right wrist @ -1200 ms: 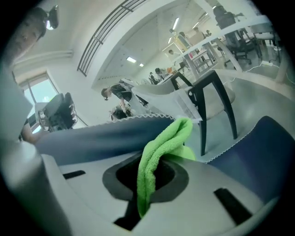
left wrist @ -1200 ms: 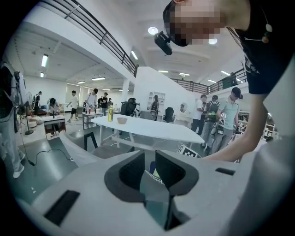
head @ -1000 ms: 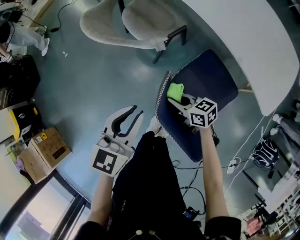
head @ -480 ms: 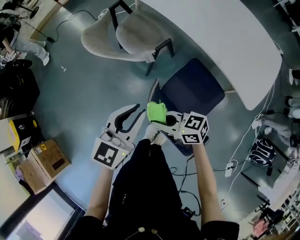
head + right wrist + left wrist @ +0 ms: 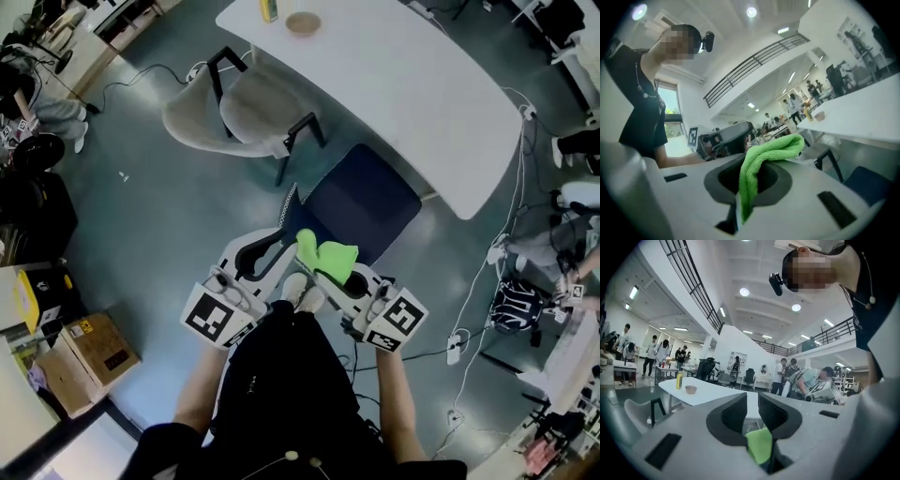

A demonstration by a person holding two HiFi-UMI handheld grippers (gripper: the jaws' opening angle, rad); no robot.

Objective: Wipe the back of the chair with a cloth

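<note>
Right gripper (image 5: pixel 342 278) clamped on the green cloth (image 5: pixel 328 255) — cloth held above the navy chair (image 5: pixel 361 202), not touching, just beside the left gripper (image 5: pixel 267 251) (jaws slightly apart, empty). Likely off-contact phase — next move needs the cloth pressed onto the backrest.

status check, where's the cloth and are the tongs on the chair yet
Right tongs shut on cloth. Left tongs open, empty, beside cloth. Cloth held clear of chair, back not touched. Nothing in the way.
</note>
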